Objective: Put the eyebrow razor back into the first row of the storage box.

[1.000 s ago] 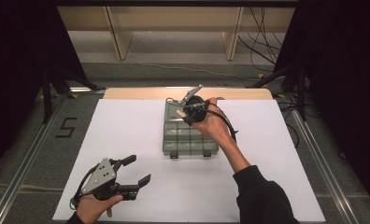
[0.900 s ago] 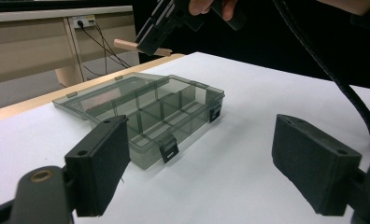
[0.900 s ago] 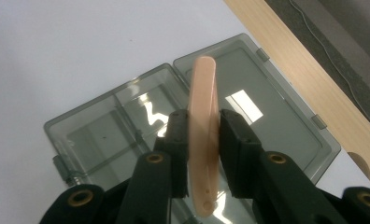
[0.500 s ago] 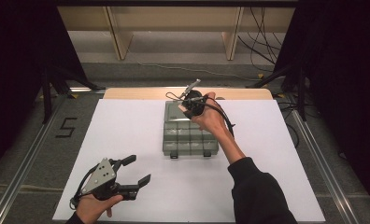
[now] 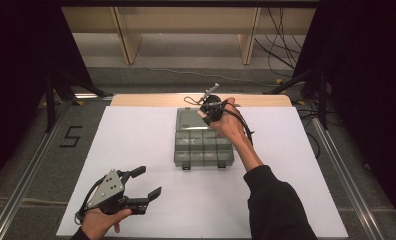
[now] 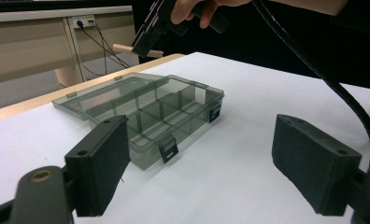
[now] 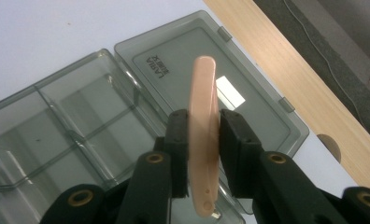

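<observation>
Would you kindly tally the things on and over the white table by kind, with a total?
Clear compartment box, lid open: 1
Flat pink piece, clamped in the right tool: 1
Hand-held tools, counting the left tool: 2
Total: 4

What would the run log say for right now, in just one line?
right tool: shut on flat pink piece | above open compartment box | left tool: open, holding nothing, on white table
</observation>
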The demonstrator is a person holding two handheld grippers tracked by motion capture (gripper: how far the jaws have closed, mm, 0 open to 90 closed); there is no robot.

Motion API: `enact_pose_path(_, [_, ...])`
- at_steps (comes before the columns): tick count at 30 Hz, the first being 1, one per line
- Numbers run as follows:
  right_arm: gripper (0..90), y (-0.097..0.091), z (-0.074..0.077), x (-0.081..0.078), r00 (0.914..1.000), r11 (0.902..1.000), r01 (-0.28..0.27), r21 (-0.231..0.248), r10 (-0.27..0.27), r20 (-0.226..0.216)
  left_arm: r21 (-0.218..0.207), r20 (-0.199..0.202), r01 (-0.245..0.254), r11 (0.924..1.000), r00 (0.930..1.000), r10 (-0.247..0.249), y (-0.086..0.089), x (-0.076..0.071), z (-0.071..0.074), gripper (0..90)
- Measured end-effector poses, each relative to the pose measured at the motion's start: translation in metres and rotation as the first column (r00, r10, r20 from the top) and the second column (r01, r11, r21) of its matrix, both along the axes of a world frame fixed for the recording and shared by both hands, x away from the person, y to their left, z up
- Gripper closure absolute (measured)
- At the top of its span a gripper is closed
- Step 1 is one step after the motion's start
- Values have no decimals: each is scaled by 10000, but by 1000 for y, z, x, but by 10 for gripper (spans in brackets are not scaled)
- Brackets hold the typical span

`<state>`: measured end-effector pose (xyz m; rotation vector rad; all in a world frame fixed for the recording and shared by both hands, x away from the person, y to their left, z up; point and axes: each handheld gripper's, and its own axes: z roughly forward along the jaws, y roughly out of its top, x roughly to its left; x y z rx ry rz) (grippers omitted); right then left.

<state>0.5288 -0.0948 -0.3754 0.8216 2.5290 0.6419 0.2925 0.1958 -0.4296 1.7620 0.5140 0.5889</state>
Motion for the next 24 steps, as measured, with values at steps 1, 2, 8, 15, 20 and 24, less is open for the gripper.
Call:
enact_pose_path(1, [741, 0, 0, 0, 10000, 10000, 0, 0, 0, 0, 0, 0, 0, 10000, 10000, 0, 0, 0, 0, 191])
enact_pose_path(2, [741, -1, -3, 2, 10000, 9999, 86, -107, -87, -26, 295, 453, -236, 9993, 9987, 223, 3, 2, 2, 191])
enact_pose_path(8, [741, -1, -7, 7, 9999, 9998, 144, -161, -145, -77, -488, -582, -166, 9987, 9982, 138, -3, -4, -2, 191])
enact_pose_path(15, [741, 1, -12, 12, 9998, 9996, 164, -247, -167, -101, -479, -664, -153, 9987, 9977, 121, -3, -4, -2, 191])
enact_pose_path(20, [741, 1, -15, 17, 9996, 9988, 261, -415, -265, -97, 292, 417, -90, 9995, 9991, 78, 2, 3, 1, 190])
enact_pose_path(24, [741, 2, -14, 19, 9995, 9985, 292, -470, -297, -93, -303, -553, -42, 9995, 9985, 25, -3, -3, -2, 187])
